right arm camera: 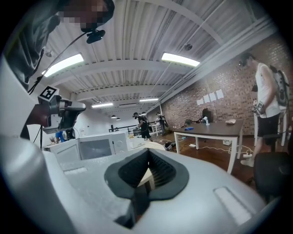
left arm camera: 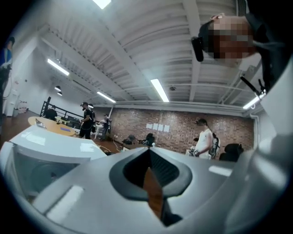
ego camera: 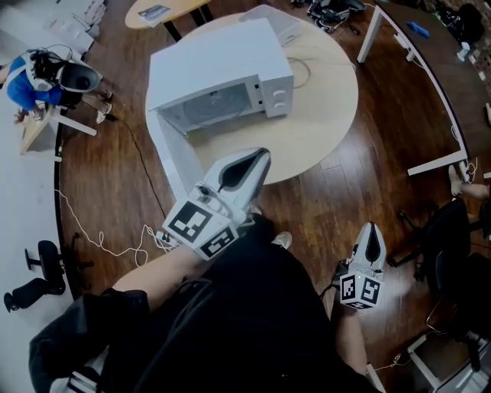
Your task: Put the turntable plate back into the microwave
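Note:
A white microwave (ego camera: 222,73) stands on a round light-wood table (ego camera: 322,107). Its door (ego camera: 173,161) hangs open toward me at the left. The cavity (ego camera: 215,109) is in view, but I cannot make out a turntable plate in it. My left gripper (ego camera: 259,157) is held at the table's near edge, just right of the open door, jaws together with nothing in them. In the left gripper view the microwave (left arm camera: 50,155) sits at the left of the left gripper (left arm camera: 149,153). My right gripper (ego camera: 372,229) hangs over the floor to the right, shut and empty. Its own view shows the right gripper (right arm camera: 147,155), with the microwave (right arm camera: 91,148) to its left.
A dark desk on white legs (ego camera: 430,69) curves along the right, with an office chair (ego camera: 453,253) near it. Cables trail over the wooden floor (ego camera: 100,242). Another table (ego camera: 165,11) stands at the back. A person in white (right arm camera: 268,98) is beside the dark desk.

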Motion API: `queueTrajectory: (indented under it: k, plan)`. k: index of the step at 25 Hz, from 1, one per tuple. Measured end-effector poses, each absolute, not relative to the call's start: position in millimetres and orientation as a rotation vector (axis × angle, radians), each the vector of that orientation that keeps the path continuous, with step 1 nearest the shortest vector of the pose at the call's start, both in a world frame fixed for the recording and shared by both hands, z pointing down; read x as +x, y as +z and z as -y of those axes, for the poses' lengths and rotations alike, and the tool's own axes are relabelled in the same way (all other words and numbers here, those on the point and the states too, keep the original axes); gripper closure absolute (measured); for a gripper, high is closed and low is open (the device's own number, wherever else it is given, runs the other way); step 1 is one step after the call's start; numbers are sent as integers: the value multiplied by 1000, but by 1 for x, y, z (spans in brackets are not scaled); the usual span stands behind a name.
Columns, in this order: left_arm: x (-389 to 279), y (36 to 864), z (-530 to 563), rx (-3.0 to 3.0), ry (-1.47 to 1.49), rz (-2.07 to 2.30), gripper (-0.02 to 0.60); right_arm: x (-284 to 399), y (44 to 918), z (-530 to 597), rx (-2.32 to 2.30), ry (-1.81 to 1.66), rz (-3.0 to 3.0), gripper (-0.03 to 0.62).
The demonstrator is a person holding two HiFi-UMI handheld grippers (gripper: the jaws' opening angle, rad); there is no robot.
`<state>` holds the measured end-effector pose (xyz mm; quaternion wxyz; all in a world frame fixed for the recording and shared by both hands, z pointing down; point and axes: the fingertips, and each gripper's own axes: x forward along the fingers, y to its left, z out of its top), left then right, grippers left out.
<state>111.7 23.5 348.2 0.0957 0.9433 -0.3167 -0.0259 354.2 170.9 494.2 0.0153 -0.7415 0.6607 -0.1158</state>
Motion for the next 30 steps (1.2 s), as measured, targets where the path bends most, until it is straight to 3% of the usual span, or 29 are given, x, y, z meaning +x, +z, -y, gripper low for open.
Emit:
queueTrajectory:
  k: [8, 30]
  plan:
    - [133, 388, 24, 2919, 20, 996, 578, 384, 483, -191, -2422, -330, -1953, 592]
    - [9, 426, 66, 2665, 15, 1404, 578, 313, 461, -82, -2189, -269, -2369, 592]
